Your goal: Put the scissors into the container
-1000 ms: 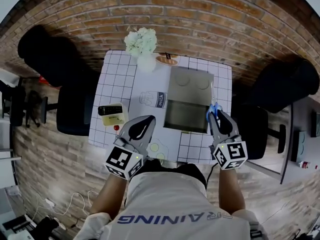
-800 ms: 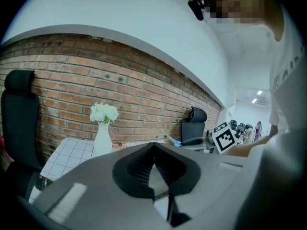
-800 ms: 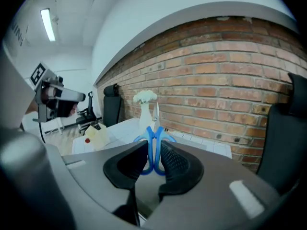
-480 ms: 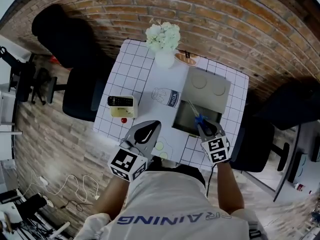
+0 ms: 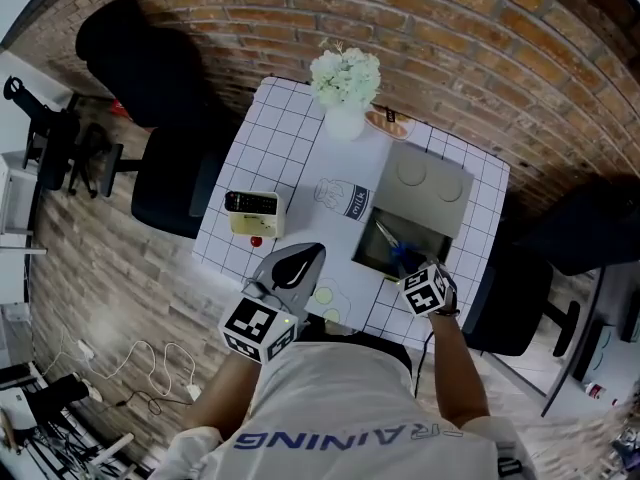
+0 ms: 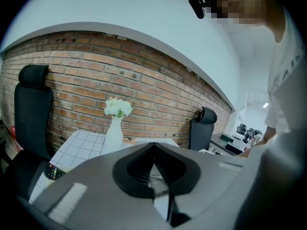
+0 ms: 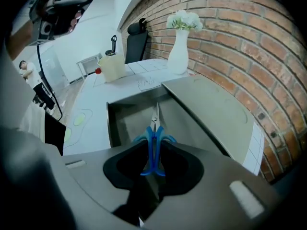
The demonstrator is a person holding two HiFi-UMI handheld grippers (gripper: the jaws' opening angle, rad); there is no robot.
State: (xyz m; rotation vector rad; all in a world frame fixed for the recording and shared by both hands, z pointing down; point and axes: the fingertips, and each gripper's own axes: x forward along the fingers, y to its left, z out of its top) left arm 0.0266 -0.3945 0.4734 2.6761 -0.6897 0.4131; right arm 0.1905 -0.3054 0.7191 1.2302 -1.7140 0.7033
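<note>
Blue-handled scissors are clamped between the jaws of my right gripper, blades pointing forward and down into the open grey container. From the head view, the right gripper hovers over the near edge of the container, with the scissors reaching into its opening. The container's lid is folded back toward the wall. My left gripper is shut and holds nothing, hanging over the table's front edge to the left of the container; its jaws meet in the left gripper view.
A white gridded table carries a white vase of flowers, a small dish, a yellow box with a remote, a red ball. Black chairs stand at both sides. A brick wall lies behind.
My right gripper has carried the scissors from the container's right edge to over its opening, blades now inside. The head view has shifted. The left gripper stays put.
</note>
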